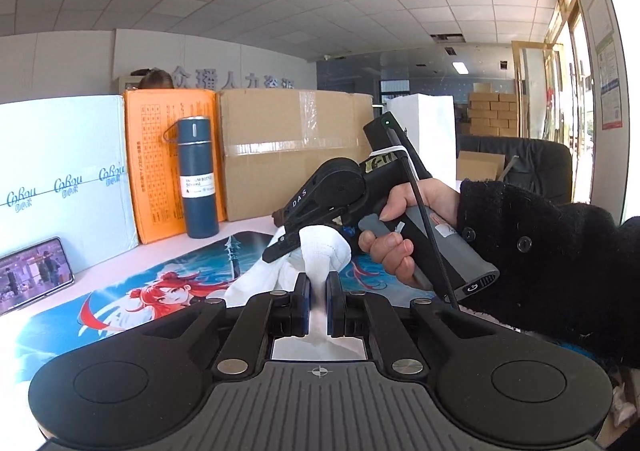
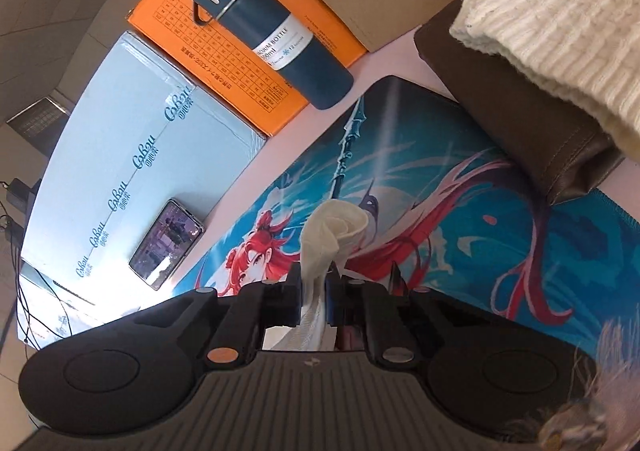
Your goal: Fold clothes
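a white cloth (image 1: 320, 251) is pinched by both nearly closed grippers, left gripper (image 1: 318, 301) and right gripper (image 2: 316, 293), near a flask (image 2: 276, 27) labelled "vacuum bottle", folded clothes (image 2: 560, 31) seen only from the right wrist.

"VACUUM BOTTLE" on the blue flask (image 2: 276, 39), "CoRou" on the pale box (image 1: 64, 183), "DAS" on the right gripper (image 1: 299, 198)

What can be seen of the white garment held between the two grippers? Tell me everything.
The white garment is small, of thin off-white fabric with a fine knit texture. It hangs bunched and creased in the air above the printed desk mat. Both jaws are closed on it: the left gripper pinches one part, the right gripper another. Past the right gripper its end curls into a loose roll. It is not yet folded flat.
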Available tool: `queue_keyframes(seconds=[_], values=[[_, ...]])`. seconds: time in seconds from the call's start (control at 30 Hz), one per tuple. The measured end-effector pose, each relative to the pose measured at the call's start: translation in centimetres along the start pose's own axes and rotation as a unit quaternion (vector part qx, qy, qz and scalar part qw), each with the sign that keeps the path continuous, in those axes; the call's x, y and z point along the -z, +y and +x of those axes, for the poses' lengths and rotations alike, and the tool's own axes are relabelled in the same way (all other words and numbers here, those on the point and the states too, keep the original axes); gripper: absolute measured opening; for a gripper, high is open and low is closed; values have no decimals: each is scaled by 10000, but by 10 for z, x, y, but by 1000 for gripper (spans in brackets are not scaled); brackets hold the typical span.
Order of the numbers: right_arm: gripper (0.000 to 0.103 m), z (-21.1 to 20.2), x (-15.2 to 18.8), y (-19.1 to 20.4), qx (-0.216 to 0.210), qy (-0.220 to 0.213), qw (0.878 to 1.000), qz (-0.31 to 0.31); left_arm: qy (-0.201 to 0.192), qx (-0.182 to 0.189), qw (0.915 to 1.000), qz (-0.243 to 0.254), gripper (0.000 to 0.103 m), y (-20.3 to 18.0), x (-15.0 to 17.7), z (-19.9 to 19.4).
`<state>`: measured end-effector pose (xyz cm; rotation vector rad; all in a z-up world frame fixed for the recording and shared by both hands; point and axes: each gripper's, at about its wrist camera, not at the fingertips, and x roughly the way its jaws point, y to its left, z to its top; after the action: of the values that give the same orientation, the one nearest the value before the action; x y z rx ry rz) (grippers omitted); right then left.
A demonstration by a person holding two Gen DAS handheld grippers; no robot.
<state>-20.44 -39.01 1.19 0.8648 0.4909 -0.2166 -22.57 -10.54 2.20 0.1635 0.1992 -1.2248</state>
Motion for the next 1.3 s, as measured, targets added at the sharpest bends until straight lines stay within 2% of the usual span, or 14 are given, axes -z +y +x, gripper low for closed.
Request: queue_keyframes(seconds=[0.1,0.23,0.4,0.5,0.63,0.8,0.97,1.03,1.1,1.13,1.17,1.2,1.27,1.3], values=[[5,-10,2,38,-408,-237,9983,-347,-283,-65,9994,-198,6,10,-1,-24],[5,-17,7,93,-999,-433,9911,-768,-796,-364,9951,-462,6,28,-2,-71],[5,4,30,170,-1723,-166,9773,-1222,-1291,-949,9837,-821,6,50,7,-141],[5,31,57,211,-1974,188,9689,-1482,-1384,-1321,9758,-1056,6,55,21,-174],[5,79,103,251,-1884,857,9620,-1782,-1193,-1730,9671,-1436,6,58,48,-202],[5,131,167,271,-1435,1598,9518,-2191,-898,-1883,9580,-1969,6,61,81,-216],[6,154,205,284,-1112,1800,9399,-2680,-606,-2009,9484,-2376,6,65,112,-231],[15,151,210,287,-1118,1739,9399,-2719,-547,-2062,9453,-2468,7,65,122,-237],[41,144,211,289,-1259,1625,9418,-2660,-635,-2193,9442,-2372,16,63,122,-244],[60,138,210,290,-1417,1530,9436,-2572,-683,-2314,9423,-2321,19,62,121,-247],[64,132,209,290,-1493,1455,9432,-2585,-730,-2443,9399,-2270,29,62,120,-249],[64,126,208,292,-1548,1384,9424,-2623,-777,-2572,9373,-2218,44,62,119,-252],[66,120,210,290,-1598,1460,9418,-2571,-861,-2746,9328,-2168,64,62,117,-254],[67,120,212,288,-1633,1594,9415,-2481,-869,-2772,9324,-2151,69,63,116,-254]])
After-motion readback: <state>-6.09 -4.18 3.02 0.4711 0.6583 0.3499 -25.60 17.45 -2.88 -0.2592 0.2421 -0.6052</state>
